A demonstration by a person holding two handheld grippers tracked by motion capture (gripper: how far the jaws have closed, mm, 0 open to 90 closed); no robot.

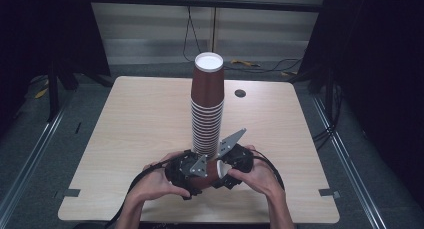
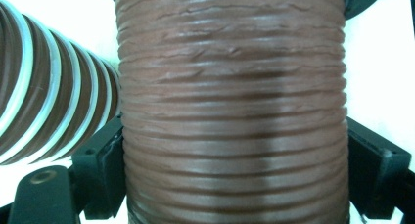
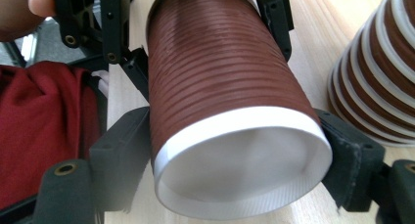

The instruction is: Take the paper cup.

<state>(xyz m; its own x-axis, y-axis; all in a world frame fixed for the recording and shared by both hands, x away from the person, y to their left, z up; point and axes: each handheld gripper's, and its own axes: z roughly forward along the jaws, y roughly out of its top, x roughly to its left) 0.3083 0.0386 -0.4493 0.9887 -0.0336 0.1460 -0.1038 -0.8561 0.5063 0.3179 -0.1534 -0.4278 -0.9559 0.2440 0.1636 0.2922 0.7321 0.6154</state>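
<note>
I held one brown cup (image 1: 209, 175) on its side, just in front of the tall cup stack (image 1: 207, 109). My left gripper (image 1: 186, 173) squeezed its middle and my right gripper (image 1: 231, 170) squeezed near its open white mouth, so the cup lay long-ways between my hands.

table (image 1: 150, 124): light wood, a dark round hole (image 1: 240, 93) is seen near far edge | cables (image 1: 260, 65): laid on floor behind | red cloth (image 3: 44, 126): seen beside table edge

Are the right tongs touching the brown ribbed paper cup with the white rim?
Touching. In the right gripper view, the right tongs press both jaws against the brown ribbed paper cup near its rim.
</note>
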